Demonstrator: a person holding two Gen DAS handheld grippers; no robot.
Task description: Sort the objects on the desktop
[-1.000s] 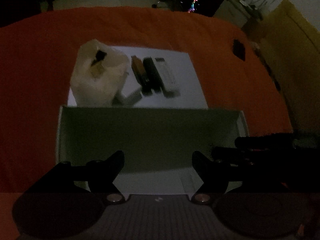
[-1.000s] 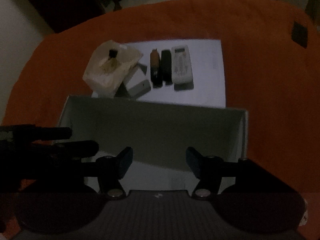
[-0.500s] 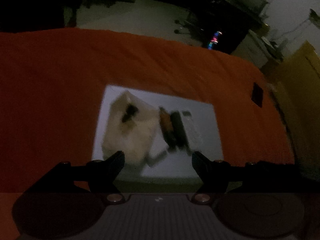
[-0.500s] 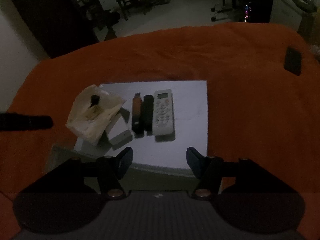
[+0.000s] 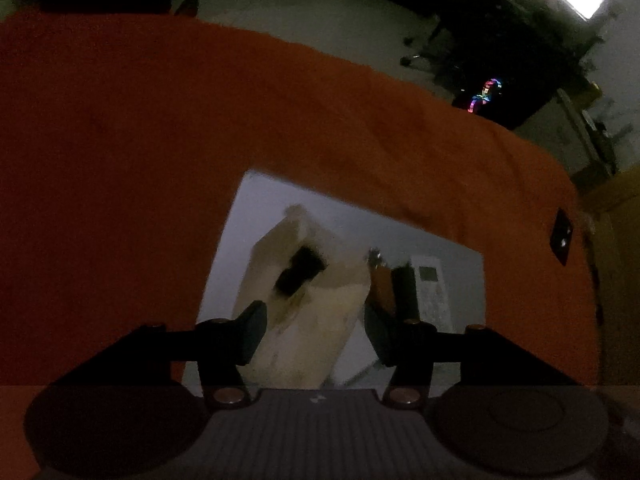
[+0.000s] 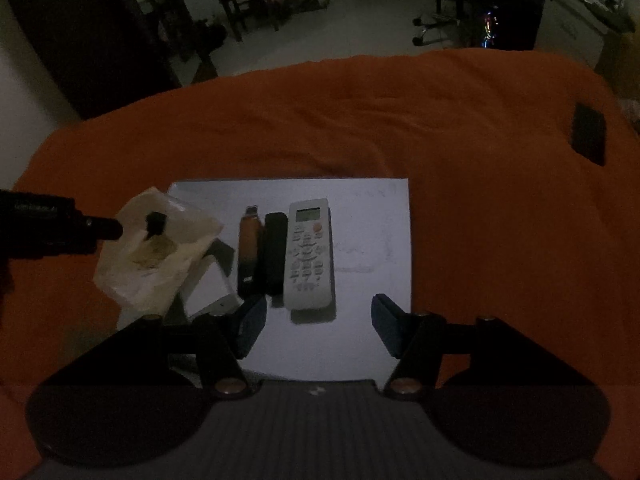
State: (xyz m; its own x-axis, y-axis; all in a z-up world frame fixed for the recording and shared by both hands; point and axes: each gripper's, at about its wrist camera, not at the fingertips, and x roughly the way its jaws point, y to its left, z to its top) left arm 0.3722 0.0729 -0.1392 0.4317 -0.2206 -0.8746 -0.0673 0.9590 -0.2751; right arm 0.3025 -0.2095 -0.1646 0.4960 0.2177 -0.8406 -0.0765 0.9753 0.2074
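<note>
Left hand-held gripper (image 5: 312, 330) moved in, jaws narrowed around crumpled pale plastic bag (image 5: 304, 312) — not yet pinched; right hand-held gripper (image 6: 318, 326) wide, empty.

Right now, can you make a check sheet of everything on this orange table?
Surface: orange cloth with a white sheet on it.
Job's things: crumpled pale plastic bag, brown-and-black bar, black bar, white remote control.
Clutter: small black square far off.
Grippers: left gripper just been closing, astride the bag, pads not pressing; right gripper open, empty.
Cables: nothing seen.
Surroundings: dim room, chairs.
</note>
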